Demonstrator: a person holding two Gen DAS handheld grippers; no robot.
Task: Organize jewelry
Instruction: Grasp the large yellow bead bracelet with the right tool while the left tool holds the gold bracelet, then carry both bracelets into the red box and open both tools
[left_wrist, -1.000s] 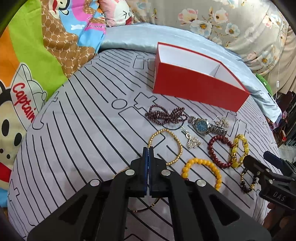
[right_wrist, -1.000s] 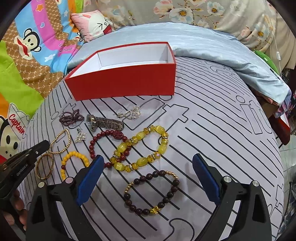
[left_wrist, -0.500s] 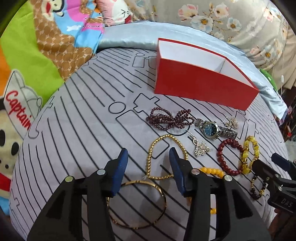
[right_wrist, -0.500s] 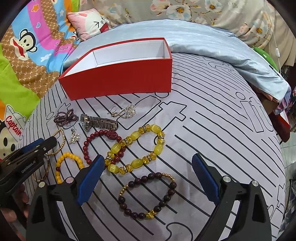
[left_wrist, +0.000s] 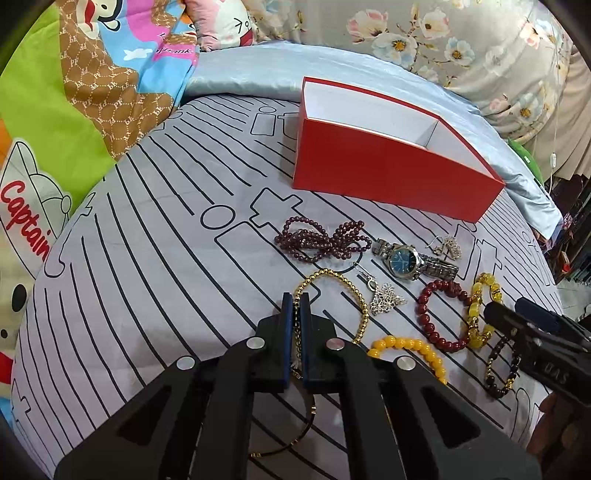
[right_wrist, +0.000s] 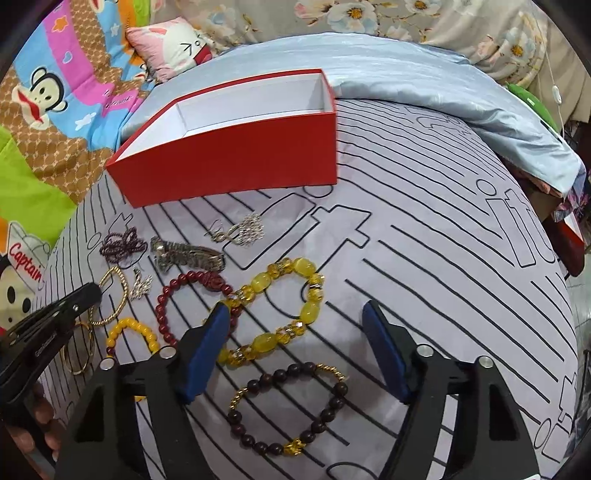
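A: Left claw (left_wrist: 295, 306) has changed. Half a second back it stood open over the gold pieces; now the pads are together at lower centre of its view.

B: On what?

A: The chain (left_wrist: 364, 310), I think. Beads of its left edge show in the slit between the pads, but the slit is dark and narrow, so I won't swear to it. The bangle (left_wrist: 303, 432) lies under the claw body at the bottom of the frame, seemingly not gripped.

B: And the right claw (right_wrist: 295, 306)?

A: Jaws are closing, narrower than a second ago, with a wide gap left. The dark beads (right_wrist: 332, 402) lie flat on the bed (right_wrist: 424, 258) between and below the pads, not touched.

B: Meaning for the job?

A: First pick looks made on the left, and the right is lining up a second. Nothing is lifted yet.

B: The box (right_wrist: 229, 162)?

A: Red, white inside, upper centre of both views and well apart from both claws. I see nothing in it, though the near wall hides most of the floor. Every piece, the watch (left_wrist: 400, 258) included, lies on the bed below it.
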